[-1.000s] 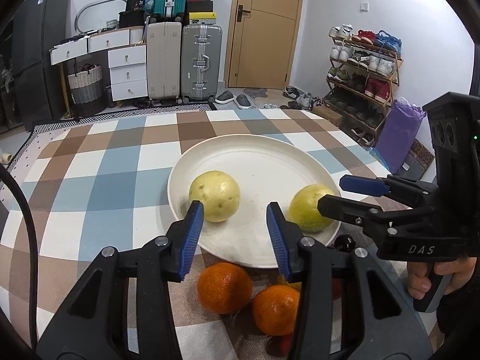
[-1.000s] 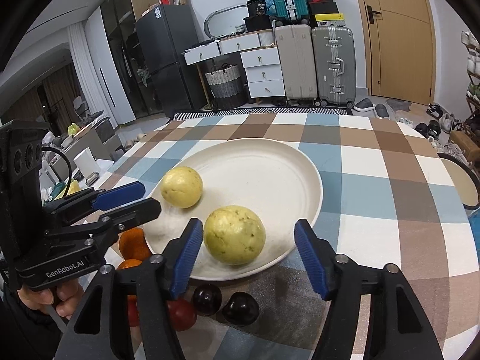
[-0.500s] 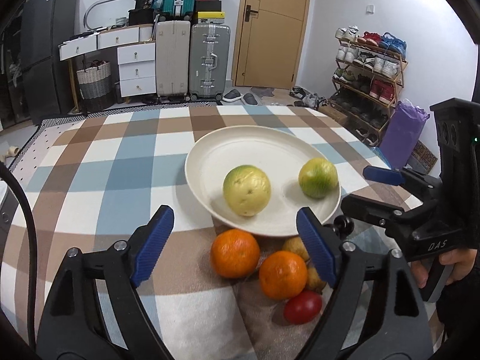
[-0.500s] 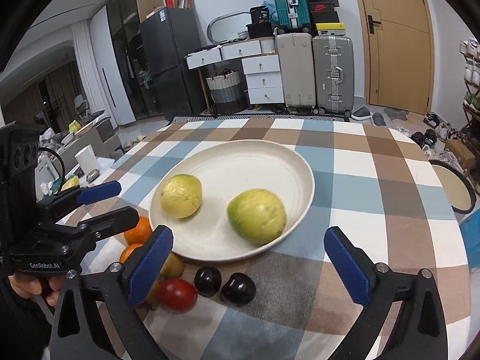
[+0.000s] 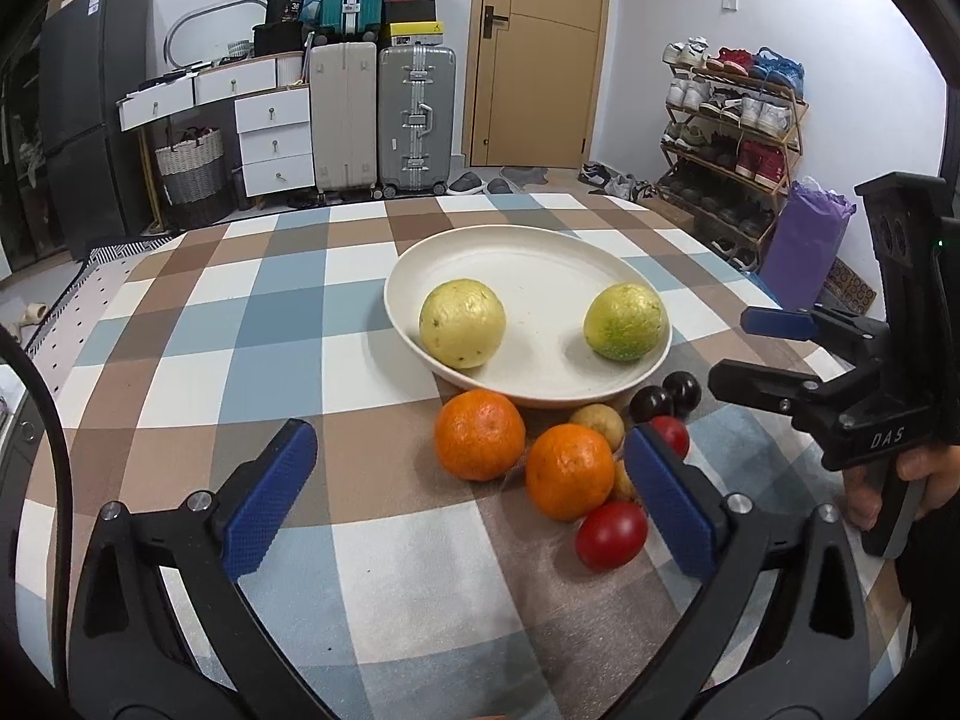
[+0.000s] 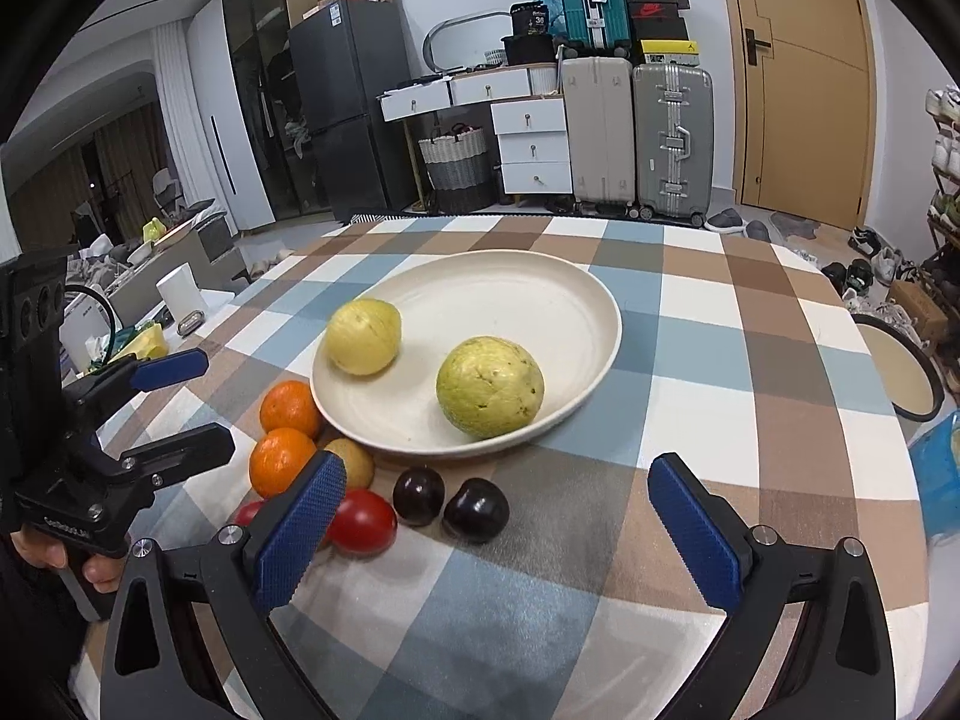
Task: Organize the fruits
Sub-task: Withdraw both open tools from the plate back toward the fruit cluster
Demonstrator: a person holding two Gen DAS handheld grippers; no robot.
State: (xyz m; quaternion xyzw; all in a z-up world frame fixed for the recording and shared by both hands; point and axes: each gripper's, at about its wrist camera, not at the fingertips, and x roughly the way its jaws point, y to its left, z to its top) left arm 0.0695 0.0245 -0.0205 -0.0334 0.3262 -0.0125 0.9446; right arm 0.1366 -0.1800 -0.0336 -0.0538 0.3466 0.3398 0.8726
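A cream plate (image 5: 540, 252) (image 6: 540, 288) on the checked tablecloth holds two yellow-green round fruits (image 5: 462, 323) (image 5: 624, 321), also in the right wrist view (image 6: 363, 336) (image 6: 489, 387). In front of the plate lie two oranges (image 5: 480, 435) (image 5: 570, 471), a small yellow-brown fruit (image 5: 597, 423), two red tomatoes (image 5: 612, 534) (image 6: 360, 522) and two dark plums (image 6: 419, 495) (image 6: 476, 509). My left gripper (image 5: 471, 501) is open and empty, near the oranges. My right gripper (image 6: 498, 531) is open and empty, just short of the plums.
The table edge curves away at the right, with a round stool (image 6: 900, 369) beside it. Suitcases (image 5: 414, 114), white drawers (image 5: 273, 132), a door and a shoe rack (image 5: 732, 138) stand beyond the table. A white cup (image 6: 180, 294) sits on a side surface at the left.
Both grippers have opened wide, let go of the two yellow-green fruits on the plate and drawn back toward the near edge. The loose fruits in front of the plate now show.
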